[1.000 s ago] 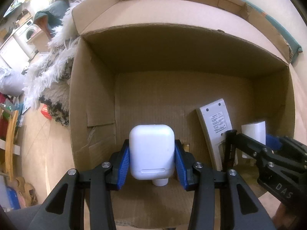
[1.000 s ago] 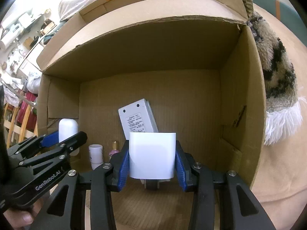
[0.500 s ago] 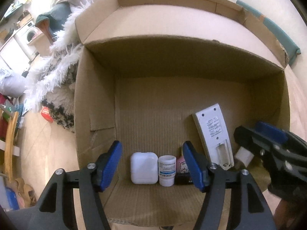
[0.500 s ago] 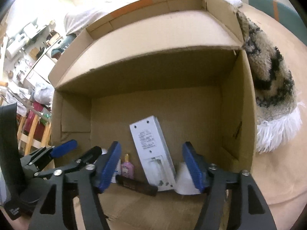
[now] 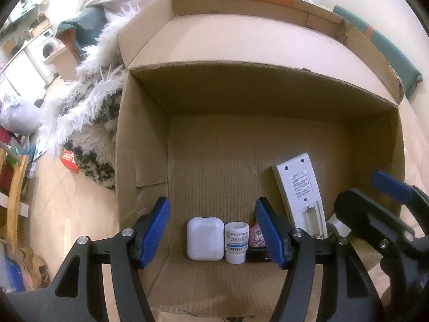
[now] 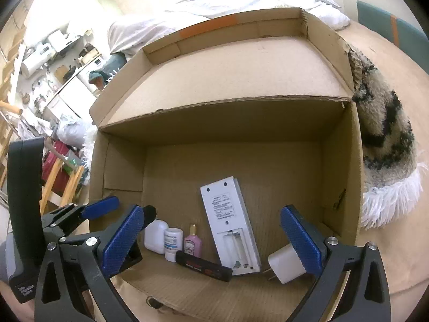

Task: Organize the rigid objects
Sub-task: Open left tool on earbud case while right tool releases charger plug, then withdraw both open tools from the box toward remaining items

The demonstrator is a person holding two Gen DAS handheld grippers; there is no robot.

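Inside open brown cardboard box (image 6: 337, 166): white rounded case (image 5: 205, 238), white pill bottle (image 5: 235, 242), pink bottle (image 6: 192, 242), black bar (image 6: 203, 266), white remote (image 6: 230, 222), white plug adapter (image 6: 285, 264). Left gripper (image 5: 211, 232) half-spread, empty; right gripper (image 6: 211, 237) just opened wide, empty.

In the left wrist view the right blue pad of the left tongs (image 5: 212, 233) covers most of the pink bottle (image 5: 254, 234) and the end of the black bar (image 5: 256, 255); the right tongs (image 5: 375, 201) hide nearly all of the white plug (image 5: 340, 224). Print on the remote (image 6: 228, 222) and the small jar (image 6: 172, 242) is too small to read
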